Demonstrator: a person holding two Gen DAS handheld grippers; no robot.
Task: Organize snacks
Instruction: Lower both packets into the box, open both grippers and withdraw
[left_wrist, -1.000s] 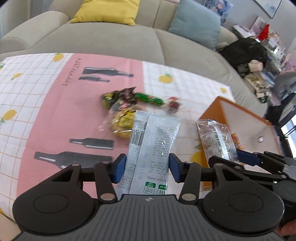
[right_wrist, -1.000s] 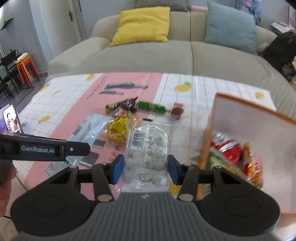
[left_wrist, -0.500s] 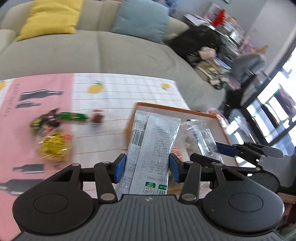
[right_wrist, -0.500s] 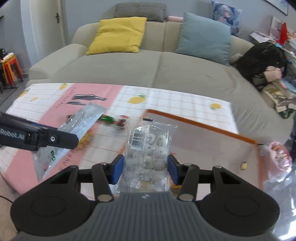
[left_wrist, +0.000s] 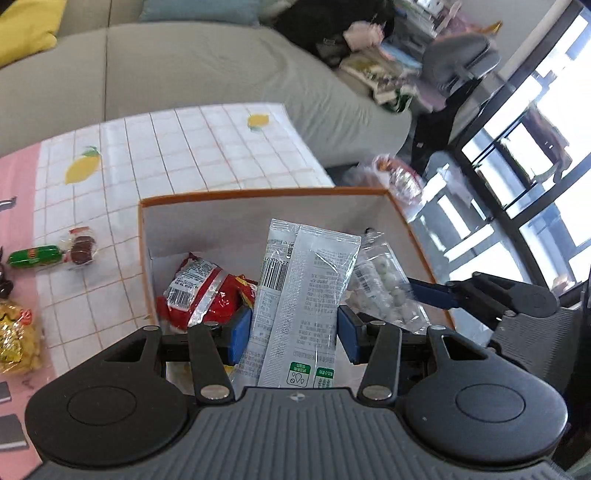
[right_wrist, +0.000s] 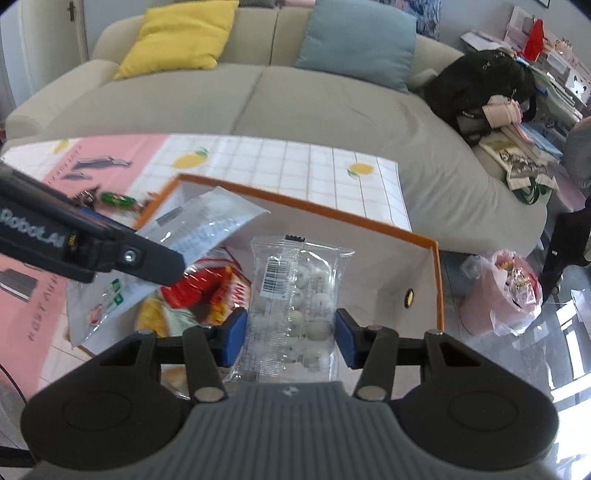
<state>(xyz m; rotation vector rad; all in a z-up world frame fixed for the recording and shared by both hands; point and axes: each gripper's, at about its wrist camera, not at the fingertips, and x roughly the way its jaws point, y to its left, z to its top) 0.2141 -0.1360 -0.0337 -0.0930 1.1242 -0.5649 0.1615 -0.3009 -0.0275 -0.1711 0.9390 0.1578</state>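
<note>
My left gripper is shut on a grey-white snack packet and holds it over the orange-rimmed box. My right gripper is shut on a clear bag of white round candies, also above the box. The candy bag and right gripper show at the right of the left wrist view. The left gripper and its packet show at the left of the right wrist view. A red snack bag lies in the box.
Loose snacks lie on the tablecloth left of the box: a green candy, a dark wrapped sweet, a yellow bag. A sofa stands behind the table. A pink plastic bag sits on the floor at the right.
Both grippers have swung right from the snack pile to above the box, each still holding its packet.
</note>
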